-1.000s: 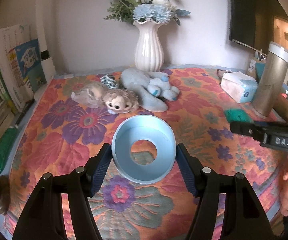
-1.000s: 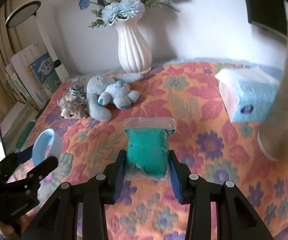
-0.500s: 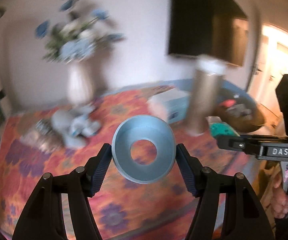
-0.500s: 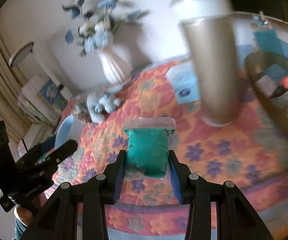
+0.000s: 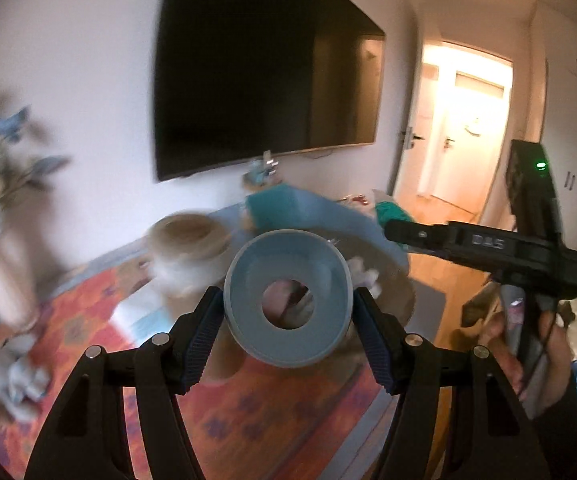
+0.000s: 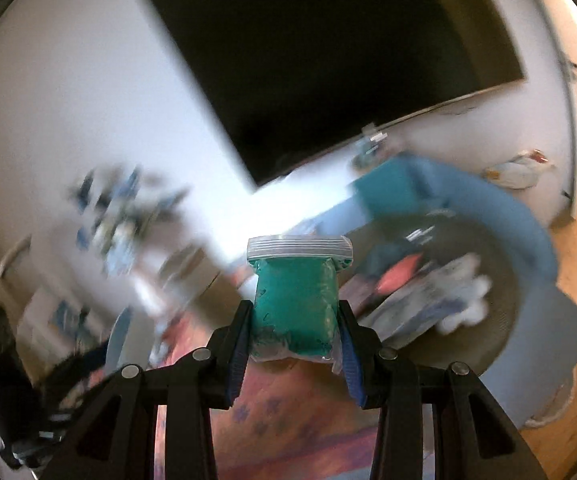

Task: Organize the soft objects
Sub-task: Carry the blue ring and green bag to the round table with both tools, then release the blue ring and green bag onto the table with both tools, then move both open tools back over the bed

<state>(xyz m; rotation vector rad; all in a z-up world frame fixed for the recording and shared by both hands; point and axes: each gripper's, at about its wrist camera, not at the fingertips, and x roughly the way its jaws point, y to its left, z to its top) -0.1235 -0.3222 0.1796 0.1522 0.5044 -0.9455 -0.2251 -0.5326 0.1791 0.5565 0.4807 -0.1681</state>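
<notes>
At frame centre, the left gripper (image 5: 288, 316) clamped a blue ring (image 5: 288, 300), the right gripper (image 6: 294, 340) a green bag (image 6: 295, 312); both likely needed setting down.

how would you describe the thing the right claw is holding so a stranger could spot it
Below the big dark wall screen, look between the right claw. Pinched there is a clear zip bag packed with teal dough, the only sharp thing against the blur.

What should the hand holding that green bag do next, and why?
Probably carry it on to the round basket and lower it in. The right hand-held gripper is shut on the green bag, which hangs in the air, and the basket already holds other things.
</notes>
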